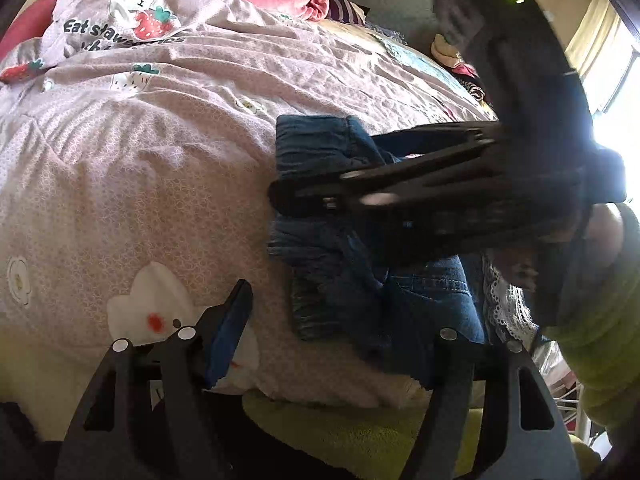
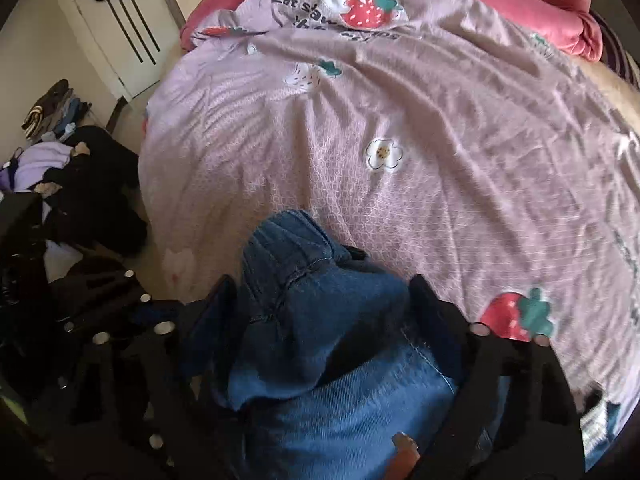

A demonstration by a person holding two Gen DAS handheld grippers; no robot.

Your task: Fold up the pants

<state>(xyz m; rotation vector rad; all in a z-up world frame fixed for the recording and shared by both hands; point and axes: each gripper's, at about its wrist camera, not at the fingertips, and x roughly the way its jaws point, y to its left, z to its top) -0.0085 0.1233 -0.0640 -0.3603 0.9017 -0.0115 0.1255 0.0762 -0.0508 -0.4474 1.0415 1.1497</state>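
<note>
Blurred across the jeans (image 1: 344, 280): right gripper (image 1: 280, 196), hiding their middle. Cut off below the jeans (image 2: 320, 360): gripper bases, grip unclear.

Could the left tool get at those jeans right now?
Probably yes: the jeans lie just ahead of the left tool, though the right tool crosses above them and may crowd it.

We see the pants (image 2: 320, 320) bunched on the bed cover's (image 2: 440, 200) near edge, between our right gripper's (image 2: 320, 292) fingers, pillows (image 2: 560, 12) far right, clothes pile (image 2: 60, 160) left on the floor.
</note>
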